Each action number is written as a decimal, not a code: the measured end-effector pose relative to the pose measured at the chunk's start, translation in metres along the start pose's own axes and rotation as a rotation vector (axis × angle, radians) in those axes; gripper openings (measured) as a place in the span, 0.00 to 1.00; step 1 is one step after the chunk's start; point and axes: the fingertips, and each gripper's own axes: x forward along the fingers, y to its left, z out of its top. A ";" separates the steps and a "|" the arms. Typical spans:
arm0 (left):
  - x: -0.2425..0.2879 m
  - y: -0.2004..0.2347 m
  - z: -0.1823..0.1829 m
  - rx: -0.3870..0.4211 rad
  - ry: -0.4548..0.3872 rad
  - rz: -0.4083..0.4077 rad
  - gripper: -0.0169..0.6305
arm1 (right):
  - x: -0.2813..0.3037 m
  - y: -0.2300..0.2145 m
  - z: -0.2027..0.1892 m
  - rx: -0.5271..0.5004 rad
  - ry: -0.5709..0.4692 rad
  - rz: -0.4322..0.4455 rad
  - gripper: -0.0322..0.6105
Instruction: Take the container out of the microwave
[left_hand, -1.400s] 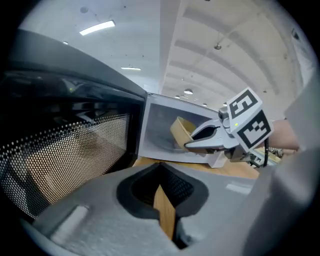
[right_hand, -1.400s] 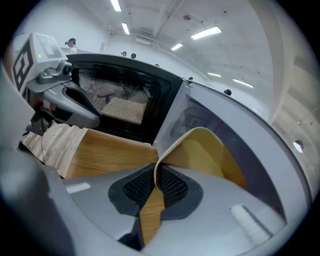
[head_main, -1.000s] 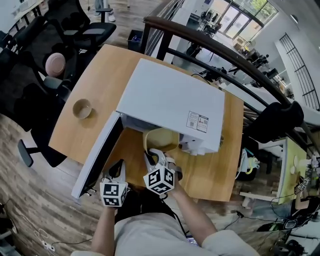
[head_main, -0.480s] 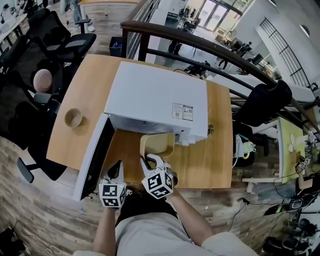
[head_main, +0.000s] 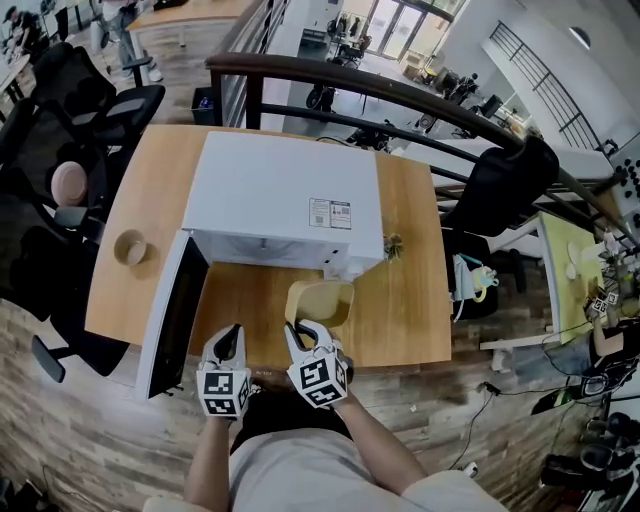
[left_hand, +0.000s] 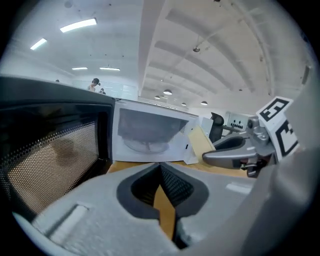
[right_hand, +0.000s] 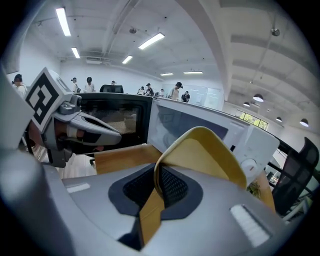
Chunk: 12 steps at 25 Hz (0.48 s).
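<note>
The microwave (head_main: 285, 205) sits in the middle of the wooden worktop (head_main: 415, 310), white, with its door (head_main: 165, 318) swung wide to the left, past the worktop's front edge. The cavity faces the person, and the left gripper view shows the glass turntable (left_hand: 145, 145) inside with nothing on it.

The pale yellow container (head_main: 322, 303) is outside the cavity, just in front of the microwave's right front corner and over the worktop. It tips toward the person. I cannot tell whether its base touches the wood. The right gripper (head_main: 299, 327) has it by the near rim: the thin wall runs between the two pads, which are pinched tight on it.

The left gripper (head_main: 231, 336) is beside the right one, a little to its left and apart from it, in front of the open door. Its pads meet at the tips and nothing is between them; only the worktop shows through the gap below.

At the worktop's left edge stands a small round bowl (head_main: 130, 247), well apart from the microwave. Dark office chairs (head_main: 60, 120) stand beyond that edge.
</note>
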 end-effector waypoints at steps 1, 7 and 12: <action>0.000 -0.006 0.000 0.009 0.004 -0.004 0.03 | -0.006 -0.004 -0.005 0.015 -0.001 -0.010 0.10; -0.001 -0.048 0.012 0.047 -0.012 -0.025 0.03 | -0.039 -0.027 -0.022 0.084 -0.046 -0.053 0.10; -0.003 -0.084 0.015 0.042 -0.024 -0.035 0.03 | -0.070 -0.040 -0.035 0.129 -0.077 -0.086 0.10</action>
